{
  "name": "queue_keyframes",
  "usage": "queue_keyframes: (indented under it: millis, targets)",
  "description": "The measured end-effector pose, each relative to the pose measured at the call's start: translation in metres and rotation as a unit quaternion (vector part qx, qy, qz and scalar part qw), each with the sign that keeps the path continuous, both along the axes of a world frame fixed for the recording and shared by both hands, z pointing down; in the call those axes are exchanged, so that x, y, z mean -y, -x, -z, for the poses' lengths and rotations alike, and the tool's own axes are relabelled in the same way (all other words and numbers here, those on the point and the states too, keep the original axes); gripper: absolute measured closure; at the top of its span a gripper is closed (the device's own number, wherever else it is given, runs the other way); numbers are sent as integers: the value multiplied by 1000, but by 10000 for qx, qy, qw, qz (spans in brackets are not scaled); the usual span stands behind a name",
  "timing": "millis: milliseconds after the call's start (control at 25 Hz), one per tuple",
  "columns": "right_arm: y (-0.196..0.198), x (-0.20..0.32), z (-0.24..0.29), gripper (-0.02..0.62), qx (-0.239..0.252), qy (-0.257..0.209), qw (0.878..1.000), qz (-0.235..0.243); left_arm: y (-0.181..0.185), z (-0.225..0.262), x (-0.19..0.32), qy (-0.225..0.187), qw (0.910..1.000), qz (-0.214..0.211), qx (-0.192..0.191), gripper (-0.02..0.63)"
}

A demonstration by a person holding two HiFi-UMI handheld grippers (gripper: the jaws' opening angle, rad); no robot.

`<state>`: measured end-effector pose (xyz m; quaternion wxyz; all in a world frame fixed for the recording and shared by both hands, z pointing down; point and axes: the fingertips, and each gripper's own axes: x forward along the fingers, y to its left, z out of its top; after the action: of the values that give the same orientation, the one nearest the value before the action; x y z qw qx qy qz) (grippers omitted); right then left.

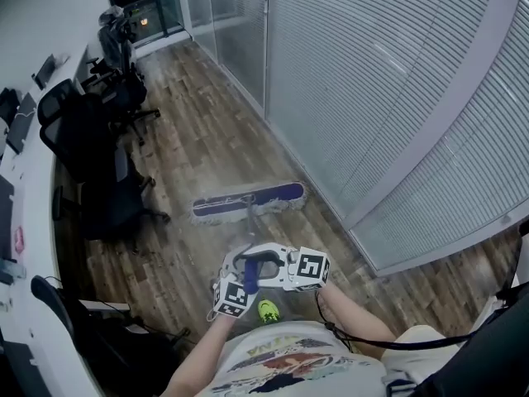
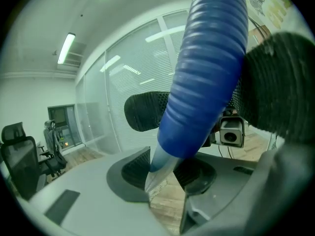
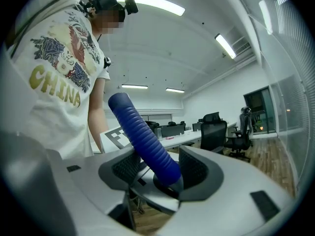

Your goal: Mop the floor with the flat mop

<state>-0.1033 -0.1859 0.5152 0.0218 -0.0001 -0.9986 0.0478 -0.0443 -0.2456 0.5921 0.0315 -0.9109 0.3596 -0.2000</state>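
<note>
Currently mid-stroke, by judgement.

Left gripper [image 2: 167,175]: clamps the blue ribbed plastic handle sleeve [image 2: 206,73] at its lower end, just where the bare grey metal shaft [image 2: 158,170] emerges; sleeve seated between the two dark pads.

Right gripper [image 3: 156,173]: closed on the same sleeve further up, jaws set wide to take its girth; free top end slanting up towards the person's white printed T-shirt [image 3: 54,82].

Seen from the head view: both grips close together in front of the body. Probably for leverage, lower grip steering, upper grip pushing. Handle tilted forward and down, so the head sits flat.

Flat mop head [image 1: 248,201]: long and narrow, blue cloth cover with pale fringe. Lies flat on the brown wood-plank floor [image 1: 198,131], crosswise to the handle, ahead of the person. Right end near the foot of the glass partition with closed white blinds [image 1: 372,98]; likely working the strip along that wall.

Black office chairs [image 1: 95,172] and long white desk [image 1: 21,155] well apart at the left.

Faint pale patch on the boards beyond the head; wet or dusty, cannot tell.
</note>
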Motion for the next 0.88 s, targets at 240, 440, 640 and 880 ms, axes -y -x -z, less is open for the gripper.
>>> queue_keyframes:
  millis: [240, 440, 640, 880]
  targets:
    - [15, 74, -6, 365, -15, 57, 10000, 11, 15, -5, 73, 20, 10000, 17, 28, 497]
    - [27, 144, -7, 365, -7, -76, 10000, -24, 26, -5, 143, -27, 10000, -22, -8, 497]
    - [54, 227, -8, 365, 52, 70, 9994, -339, 51, -7, 222, 18, 9995, -304, 42, 497]
    - [78, 335, 13, 364, 189, 54, 9977, -650, 73, 12, 327, 27, 9985, -546, 79, 497]
